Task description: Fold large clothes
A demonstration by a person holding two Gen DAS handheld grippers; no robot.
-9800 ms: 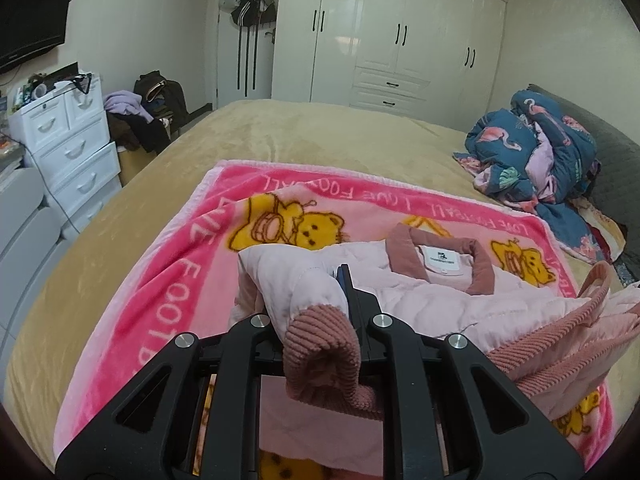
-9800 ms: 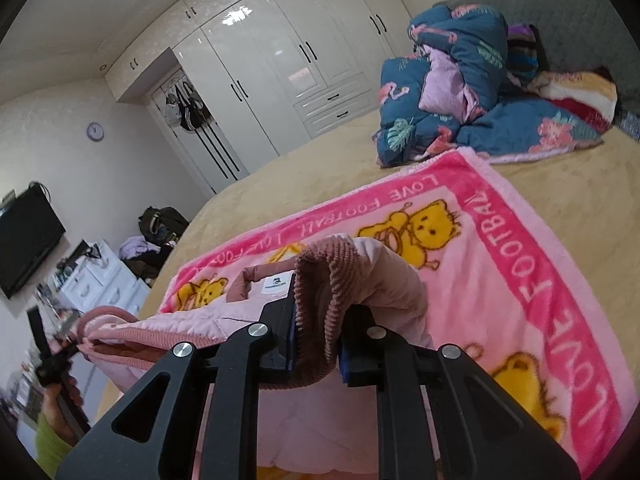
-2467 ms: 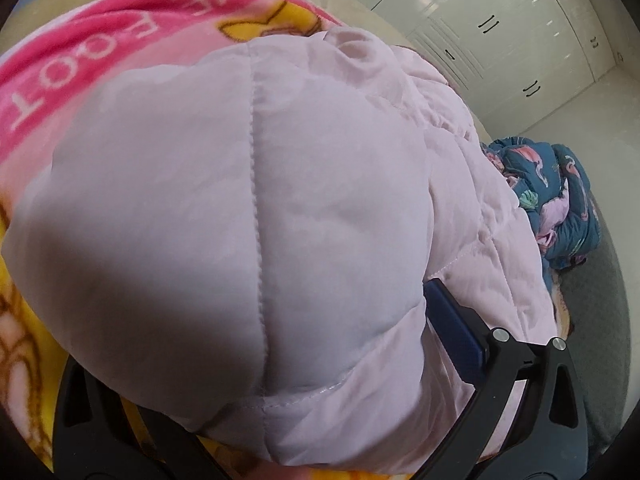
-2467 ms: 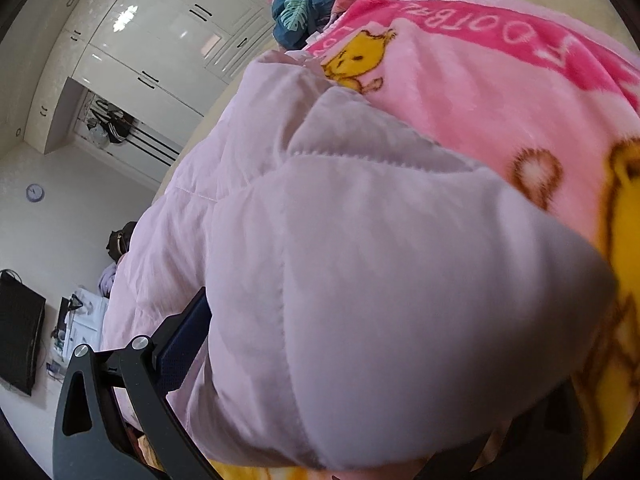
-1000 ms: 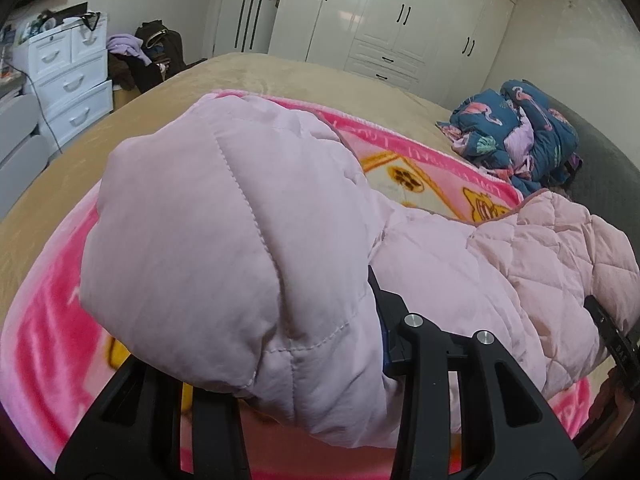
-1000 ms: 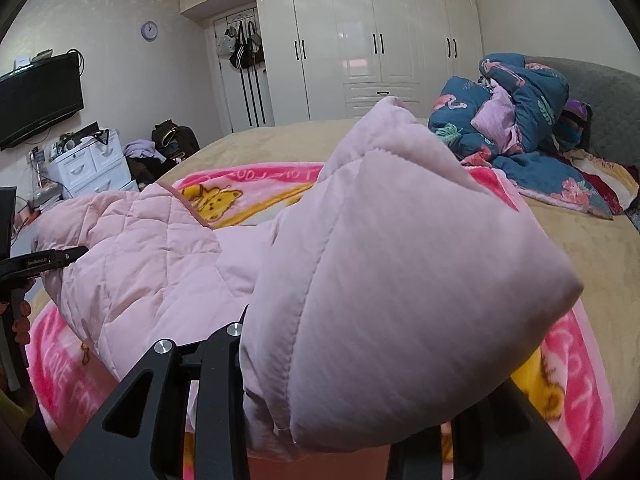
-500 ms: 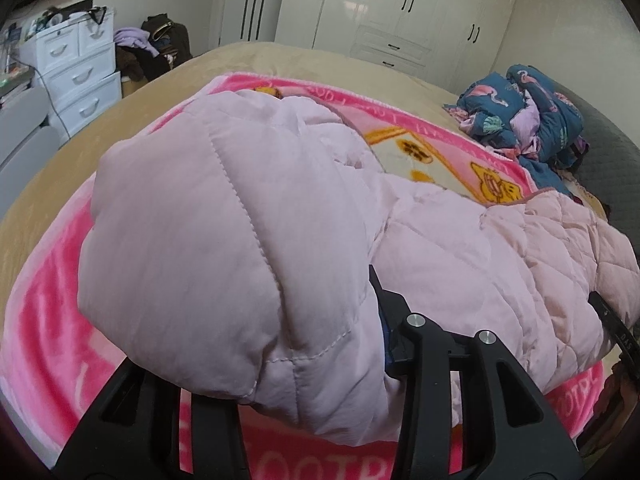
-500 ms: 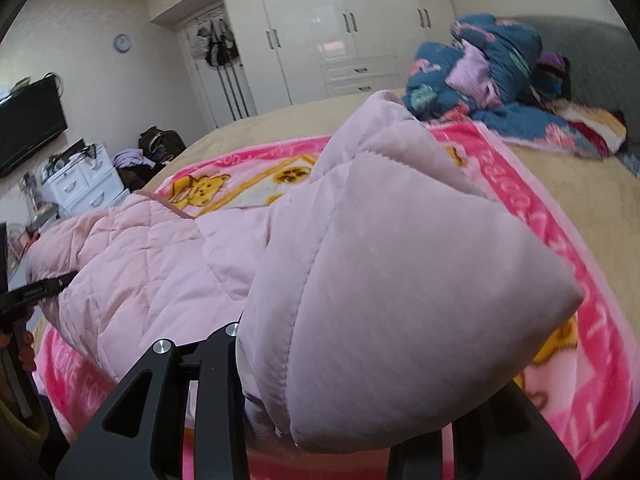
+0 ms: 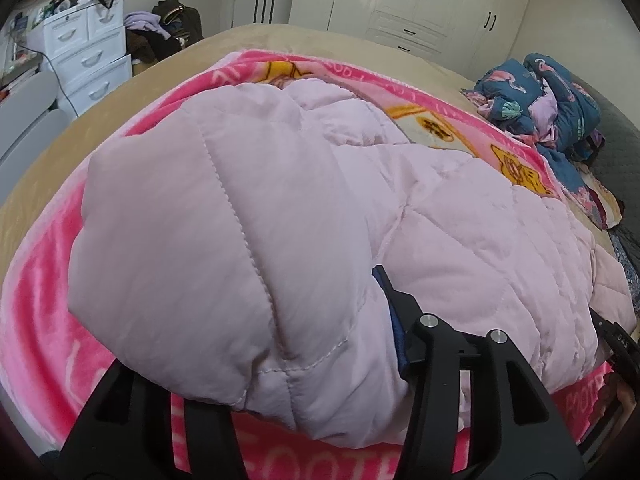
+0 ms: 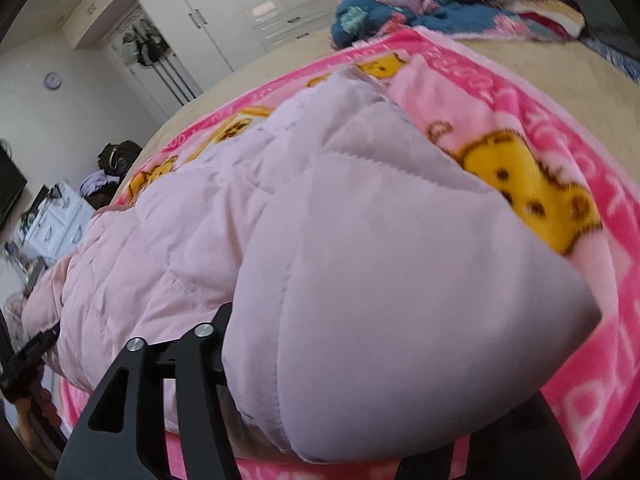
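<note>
A pale pink quilted jacket point(image 9: 280, 208) lies across a bright pink bear-print blanket point(image 9: 48, 344) on the bed. My left gripper point(image 9: 320, 360) is shut on one corner of the jacket, and the padded cloth bulges over its fingers and hides the tips. My right gripper point(image 10: 320, 392) is shut on the opposite corner of the same jacket point(image 10: 360, 260), which drapes over it too. The jacket stretches between the two grippers, low over the blanket point(image 10: 560, 160). The other gripper's black frame shows at the edge of each view.
A heap of blue flamingo-print bedding point(image 9: 544, 100) lies at the bed's far right. White wardrobes point(image 9: 420, 4) stand behind the bed. A white drawer unit point(image 9: 88, 52) and a pile of dark clothes point(image 9: 168, 28) stand at the left.
Both grippers have tilted down and lowered the held jacket corners toward the blanket. The jacket now lies flatter and fills more of both views.
</note>
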